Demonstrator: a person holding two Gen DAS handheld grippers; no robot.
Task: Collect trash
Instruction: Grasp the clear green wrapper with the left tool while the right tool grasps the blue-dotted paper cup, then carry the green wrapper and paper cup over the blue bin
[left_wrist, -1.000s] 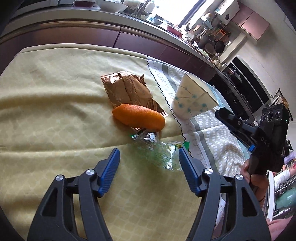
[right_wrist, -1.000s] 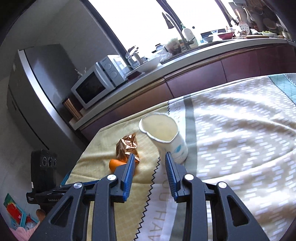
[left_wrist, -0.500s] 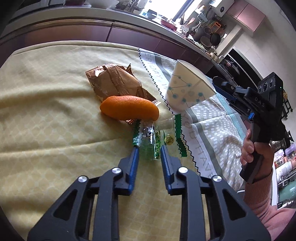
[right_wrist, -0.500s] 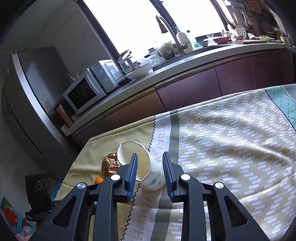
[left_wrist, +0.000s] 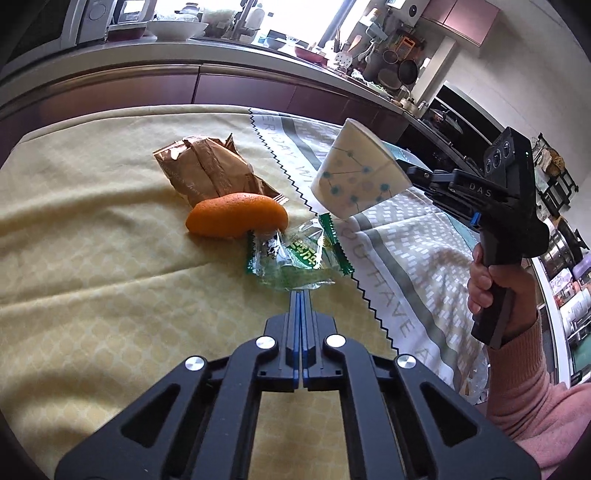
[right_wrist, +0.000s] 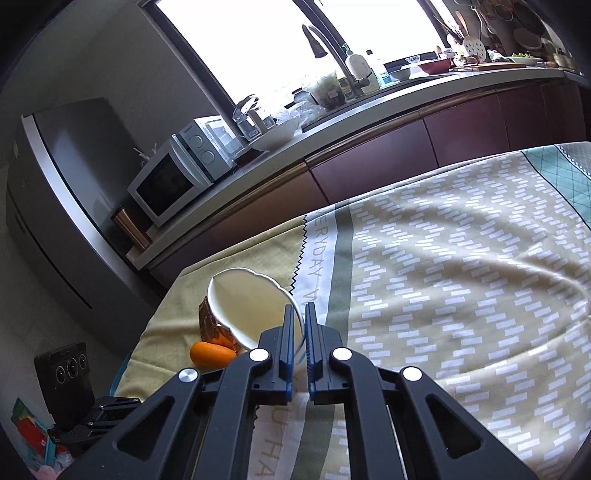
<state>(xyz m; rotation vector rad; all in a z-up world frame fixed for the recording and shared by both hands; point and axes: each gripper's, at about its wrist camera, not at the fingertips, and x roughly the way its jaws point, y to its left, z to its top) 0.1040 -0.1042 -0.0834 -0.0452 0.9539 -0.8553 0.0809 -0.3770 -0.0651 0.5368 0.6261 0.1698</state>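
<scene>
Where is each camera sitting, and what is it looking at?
Left wrist: sits on the left gripper, looks down at the green wrapper it pinches, by the orange peel; the right hand shows.
Right wrist: sits on the right gripper, looks over the paper cup whose rim it clamps, toward the kitchen counter; no hand shows.
Both share the cup, peel and brown wrapper.

Daylight pours through the window (right_wrist: 280, 48) behind the kitchen counter and blows out to pure white (no detail survives there). The tablecloth (left_wrist: 92, 236) is evenly lit, with soft shadows in its folds. Both fisheye views bend straight lines hard and darken to black at the corners; focus stays sharp.
</scene>
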